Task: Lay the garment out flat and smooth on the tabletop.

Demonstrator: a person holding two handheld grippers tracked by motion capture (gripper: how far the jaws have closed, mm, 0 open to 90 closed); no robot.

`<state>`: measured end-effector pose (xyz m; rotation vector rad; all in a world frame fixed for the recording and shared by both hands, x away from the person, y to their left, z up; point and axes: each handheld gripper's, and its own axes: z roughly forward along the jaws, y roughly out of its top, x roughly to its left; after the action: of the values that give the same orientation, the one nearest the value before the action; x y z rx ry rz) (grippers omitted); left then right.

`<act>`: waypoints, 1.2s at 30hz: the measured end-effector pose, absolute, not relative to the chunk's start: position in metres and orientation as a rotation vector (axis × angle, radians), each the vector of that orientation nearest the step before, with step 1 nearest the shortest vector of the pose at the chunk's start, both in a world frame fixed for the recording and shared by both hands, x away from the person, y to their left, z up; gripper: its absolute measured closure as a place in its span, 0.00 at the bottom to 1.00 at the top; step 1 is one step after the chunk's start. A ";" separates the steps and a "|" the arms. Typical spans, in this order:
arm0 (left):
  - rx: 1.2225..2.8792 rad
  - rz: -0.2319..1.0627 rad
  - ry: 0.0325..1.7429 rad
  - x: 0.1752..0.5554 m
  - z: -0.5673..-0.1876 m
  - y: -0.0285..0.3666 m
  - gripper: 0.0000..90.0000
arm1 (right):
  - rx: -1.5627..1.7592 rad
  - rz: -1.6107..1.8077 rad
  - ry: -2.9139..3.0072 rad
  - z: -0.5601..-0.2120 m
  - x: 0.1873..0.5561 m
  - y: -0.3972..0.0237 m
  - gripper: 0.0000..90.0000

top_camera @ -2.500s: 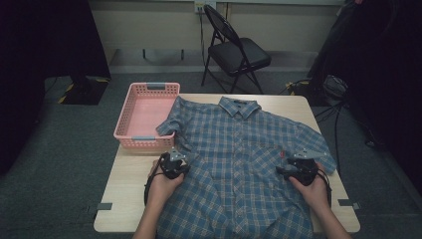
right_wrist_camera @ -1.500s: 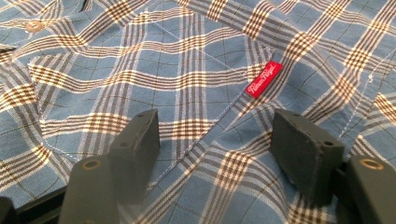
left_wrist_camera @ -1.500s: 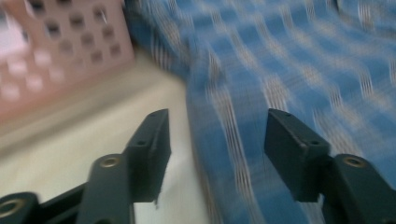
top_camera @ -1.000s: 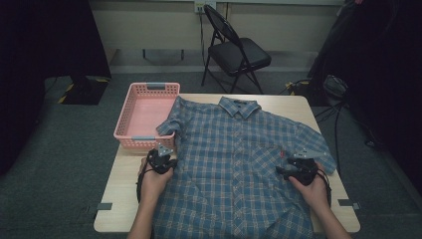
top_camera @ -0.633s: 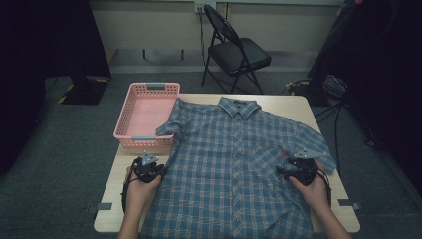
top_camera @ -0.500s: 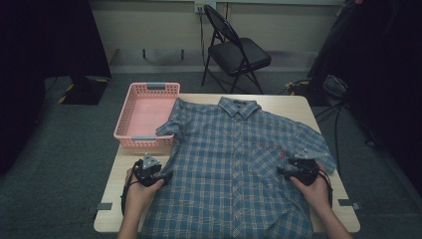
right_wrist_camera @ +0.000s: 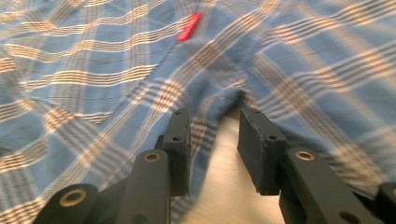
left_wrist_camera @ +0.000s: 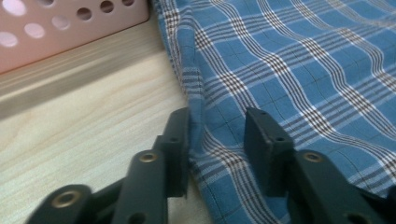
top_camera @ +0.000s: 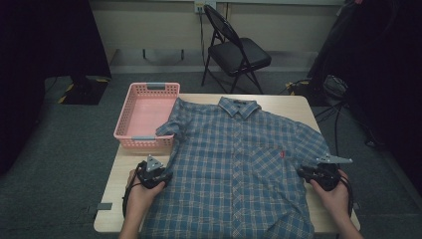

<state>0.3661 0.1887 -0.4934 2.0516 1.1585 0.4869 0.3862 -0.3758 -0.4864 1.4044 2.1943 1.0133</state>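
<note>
A blue plaid shirt [top_camera: 239, 164] lies spread flat on the wooden table [top_camera: 122, 169], collar at the far side, front up. My left gripper [top_camera: 161, 177] is at the shirt's left side edge, below the sleeve. In the left gripper view it [left_wrist_camera: 217, 116] stands open, its jaws astride the shirt's hem edge [left_wrist_camera: 198, 98]. My right gripper [top_camera: 302, 172] is at the shirt's right side, under the right sleeve. Seen in the right gripper view, this gripper [right_wrist_camera: 215, 116] is open too, with a fold of shirt [right_wrist_camera: 140, 70] and a strip of table [right_wrist_camera: 224, 177] between the jaws.
A pink basket [top_camera: 148, 86] sits at the table's far left corner, with the shirt's left sleeve draped on its rim; its wall [left_wrist_camera: 60, 28] is close ahead of the left gripper. A black folding chair [top_camera: 236, 50] stands beyond the table. A red tag [right_wrist_camera: 189, 26] marks the chest pocket.
My left gripper slid left off the shirt's front to its left side edge. The right gripper stayed near the right sleeve, shifting only slightly outward.
</note>
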 end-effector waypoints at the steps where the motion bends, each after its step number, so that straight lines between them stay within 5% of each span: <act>1: 2.066 0.496 1.151 0.366 -0.493 0.188 0.77 | 1.406 1.010 2.208 -0.487 0.387 -0.375 0.76; 5: 2.072 0.482 1.154 0.366 -0.492 0.185 0.89 | 1.370 1.021 2.264 -0.487 0.390 -0.369 0.98; 9: 2.089 0.471 1.154 0.365 -0.490 0.182 0.96 | 1.322 0.925 2.279 -0.483 0.396 -0.370 1.00; 16: 2.088 0.338 1.147 0.352 -0.486 0.172 0.97 | 1.377 0.873 2.213 -0.478 0.403 -0.405 1.00; 20: 2.094 0.378 1.113 0.347 -0.484 0.171 0.95 | 1.368 0.922 2.171 -0.475 0.403 -0.414 0.99; 21: 2.094 0.405 1.105 0.347 -0.483 0.171 0.90 | 1.345 0.941 2.157 -0.474 0.401 -0.412 0.95; 23: 2.069 0.490 1.059 0.350 -0.483 0.172 0.63 | 1.310 1.002 2.124 -0.472 0.399 -0.403 0.62; 26: 2.048 0.548 1.003 0.354 -0.481 0.174 0.38 | 1.231 1.082 2.137 -0.469 0.396 -0.385 0.44; 36: 2.003 0.485 0.934 0.359 -0.479 0.173 0.21 | 1.105 1.143 2.351 -0.486 0.396 -0.338 0.23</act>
<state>0.3586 0.1733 -0.4786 2.0025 0.9342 0.4854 0.3964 -0.3379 -0.4864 1.1054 2.3510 1.1428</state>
